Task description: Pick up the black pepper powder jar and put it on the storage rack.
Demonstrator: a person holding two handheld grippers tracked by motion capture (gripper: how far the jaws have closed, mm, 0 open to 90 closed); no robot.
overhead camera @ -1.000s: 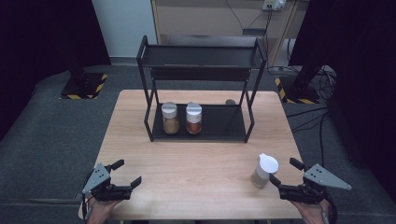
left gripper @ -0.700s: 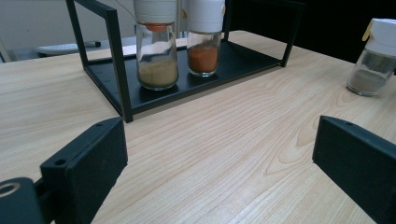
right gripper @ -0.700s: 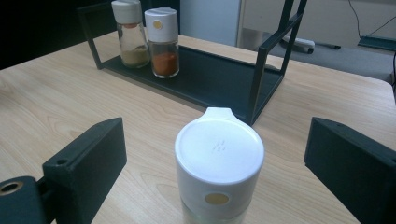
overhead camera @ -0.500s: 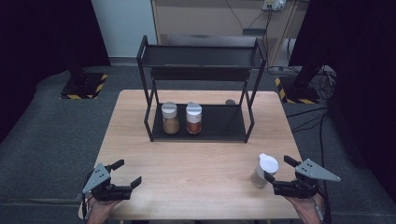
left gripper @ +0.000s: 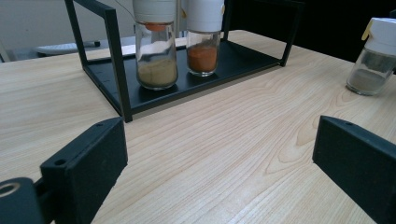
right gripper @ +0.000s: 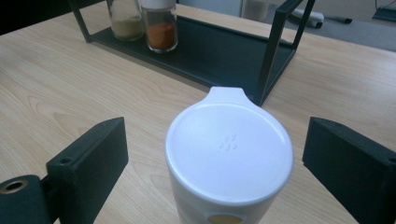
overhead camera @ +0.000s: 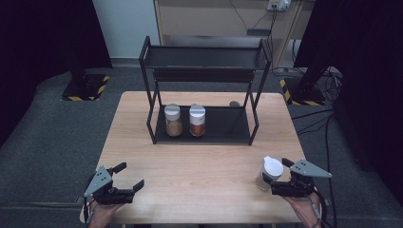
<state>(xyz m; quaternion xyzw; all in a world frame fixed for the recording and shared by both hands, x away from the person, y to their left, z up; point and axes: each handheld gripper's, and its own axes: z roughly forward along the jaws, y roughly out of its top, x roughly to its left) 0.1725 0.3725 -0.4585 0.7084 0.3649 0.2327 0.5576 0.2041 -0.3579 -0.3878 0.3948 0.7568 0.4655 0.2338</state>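
A spice jar with a white flip lid (overhead camera: pixel 269 173) stands on the table near the front right. My right gripper (overhead camera: pixel 280 178) reaches it from the right. In the right gripper view the jar (right gripper: pixel 229 149) stands between the two jaws with a gap on each side; the jaws have just been closing a little but do not touch it. My left gripper (overhead camera: pixel 131 175) rests open and empty at the front left, looking toward the rack (left gripper: pixel 116 84). The black two-tier rack (overhead camera: pixel 204 90) holds a tan spice jar (overhead camera: pixel 173 120) and an orange-red one (overhead camera: pixel 197 120) on its lower shelf.
The wooden table (overhead camera: pixel 204 166) has bare surface between the rack and both grippers. The right half of the rack's lower shelf (overhead camera: pixel 228 124) is free. A small dark object (overhead camera: pixel 234 103) lies behind the rack. Cables (overhead camera: pixel 328 128) run over the floor at the right.
My right gripper has moved left toward the white-lidded jar, which now stands between its jaws. The left gripper has stayed put.
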